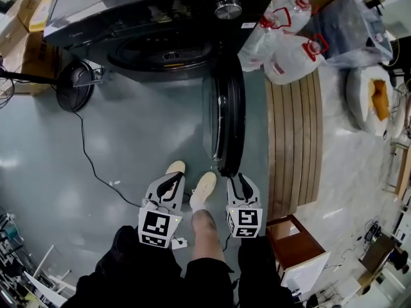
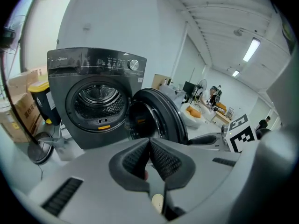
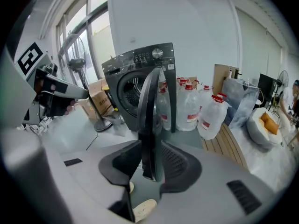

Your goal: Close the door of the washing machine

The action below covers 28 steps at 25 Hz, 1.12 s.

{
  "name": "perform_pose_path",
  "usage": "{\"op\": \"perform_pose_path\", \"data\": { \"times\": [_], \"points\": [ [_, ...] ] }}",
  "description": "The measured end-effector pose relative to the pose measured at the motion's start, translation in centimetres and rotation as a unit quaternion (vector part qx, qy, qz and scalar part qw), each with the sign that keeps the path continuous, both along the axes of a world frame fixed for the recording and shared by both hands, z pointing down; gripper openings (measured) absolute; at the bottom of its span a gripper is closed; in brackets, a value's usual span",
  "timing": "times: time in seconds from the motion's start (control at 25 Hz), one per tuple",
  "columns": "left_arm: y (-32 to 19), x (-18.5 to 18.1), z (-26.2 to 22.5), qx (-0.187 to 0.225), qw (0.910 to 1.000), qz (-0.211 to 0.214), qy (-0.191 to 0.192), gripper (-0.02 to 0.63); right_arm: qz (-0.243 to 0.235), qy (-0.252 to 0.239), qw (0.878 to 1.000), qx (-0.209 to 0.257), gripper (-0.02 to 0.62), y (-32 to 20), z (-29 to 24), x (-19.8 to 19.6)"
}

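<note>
The dark grey washing machine (image 1: 160, 18) stands at the top of the head view, its round door (image 1: 225, 120) swung wide open and pointing edge-on toward me. My right gripper (image 1: 241, 178) is open just at the door's near edge; in the right gripper view the door (image 3: 152, 115) runs between its two pads (image 3: 177, 160), and I cannot tell whether they touch it. My left gripper (image 1: 172, 178) hangs to the left of the door, shut with nothing in it (image 2: 149, 141). From there I see the drum (image 2: 96, 99) and the door's inner side (image 2: 156, 115).
Large water jugs (image 1: 289, 50) and a slatted wooden bench (image 1: 295, 140) stand right of the door. A fan base (image 1: 74, 85) with a trailing cable (image 1: 90, 159) and cardboard boxes (image 1: 26, 43) are on the left. My feet (image 1: 204, 188) stand between the grippers; a brown cabinet (image 1: 295, 236) is near right.
</note>
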<state>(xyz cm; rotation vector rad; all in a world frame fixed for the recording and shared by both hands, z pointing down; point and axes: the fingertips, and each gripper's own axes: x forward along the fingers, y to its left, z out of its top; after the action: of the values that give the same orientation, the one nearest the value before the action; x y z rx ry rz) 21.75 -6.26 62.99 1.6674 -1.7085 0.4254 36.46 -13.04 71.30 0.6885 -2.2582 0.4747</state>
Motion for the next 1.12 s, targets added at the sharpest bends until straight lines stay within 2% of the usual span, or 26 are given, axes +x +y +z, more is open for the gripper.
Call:
{"op": "perform_pose_path", "data": {
  "times": [0.2,0.44,0.68,1.12],
  "points": [
    [1.3,-0.4,0.7,0.002,0.9996,-0.028,-0.008,0.025,-0.007,0.001,1.000,0.007,0.080,0.0,1.5,0.1],
    [3.8,-1.6,1.3,-0.001,0.9968,-0.079,-0.007,0.024,-0.047,-0.010,0.999,0.001,0.084,0.9,1.8,-1.1],
    [5.9,-2.9,1.0,0.004,0.9936,-0.113,-0.002,0.025,-0.062,-0.018,0.998,-0.015,0.089,2.7,1.7,-2.9],
    [9.3,-7.1,0.8,0.006,0.9916,-0.129,-0.002,0.023,-0.068,-0.024,0.997,-0.022,0.101,6.2,1.6,-8.2]
  ]
}}
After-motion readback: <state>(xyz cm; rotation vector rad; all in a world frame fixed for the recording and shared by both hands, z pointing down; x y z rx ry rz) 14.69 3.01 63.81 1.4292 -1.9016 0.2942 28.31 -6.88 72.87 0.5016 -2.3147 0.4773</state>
